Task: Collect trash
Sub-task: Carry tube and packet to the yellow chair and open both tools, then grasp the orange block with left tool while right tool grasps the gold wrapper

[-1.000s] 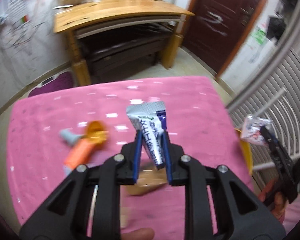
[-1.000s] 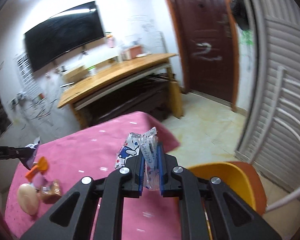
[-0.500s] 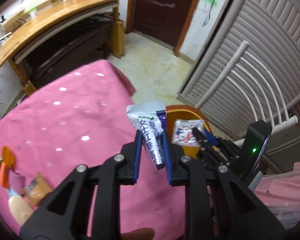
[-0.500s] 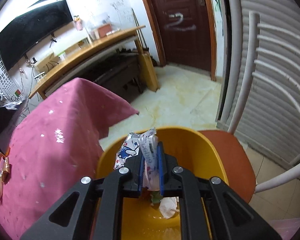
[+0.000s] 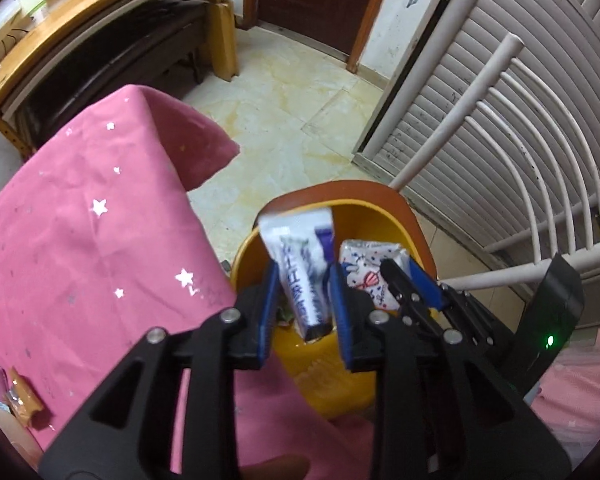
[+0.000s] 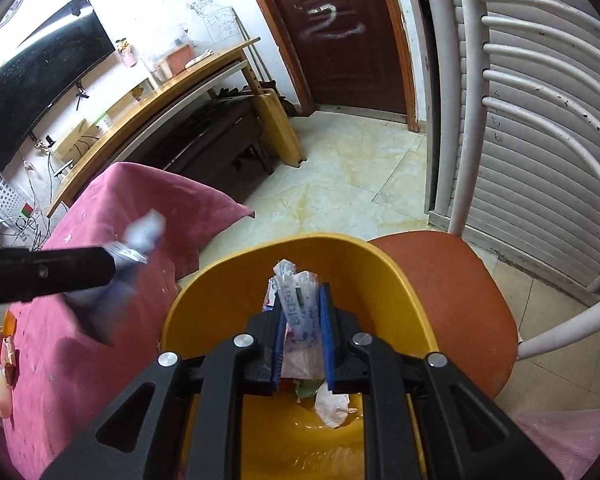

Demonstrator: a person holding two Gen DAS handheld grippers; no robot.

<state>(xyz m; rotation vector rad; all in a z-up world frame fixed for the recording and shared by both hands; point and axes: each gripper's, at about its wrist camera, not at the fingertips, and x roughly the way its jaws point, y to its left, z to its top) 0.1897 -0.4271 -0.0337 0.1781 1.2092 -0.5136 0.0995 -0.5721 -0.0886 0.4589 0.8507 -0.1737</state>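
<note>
A yellow bin [image 5: 380, 216] stands on an orange chair seat beside the pink table. My left gripper [image 5: 303, 300] hangs over the bin's near rim, its jaws opening. A white and blue tube [image 5: 300, 264] stands between its pads, with a gap showing on the left side. My right gripper [image 6: 302, 320] points down into the bin [image 6: 228, 272], its jaws opening too. A clear crumpled snack wrapper [image 6: 300, 296] still fills the space between its pads. In the left wrist view that gripper [image 5: 400, 276] and its printed packet [image 5: 360, 268] sit just right of the tube.
Crumpled trash [image 6: 332, 400] lies in the bin's bottom. The orange seat [image 6: 460, 300] has a white barred chair back [image 6: 540, 128]. The pink starred tablecloth [image 5: 80, 240] carries several small items at its left edge [image 5: 24, 400]. A wooden desk [image 6: 160, 96] and a dark door [image 6: 340, 20] stand beyond.
Both grippers swung from above the pink table to over the yellow bin and tipped downward. The jaws of both now stand slightly wider around the tube and the wrapper.
</note>
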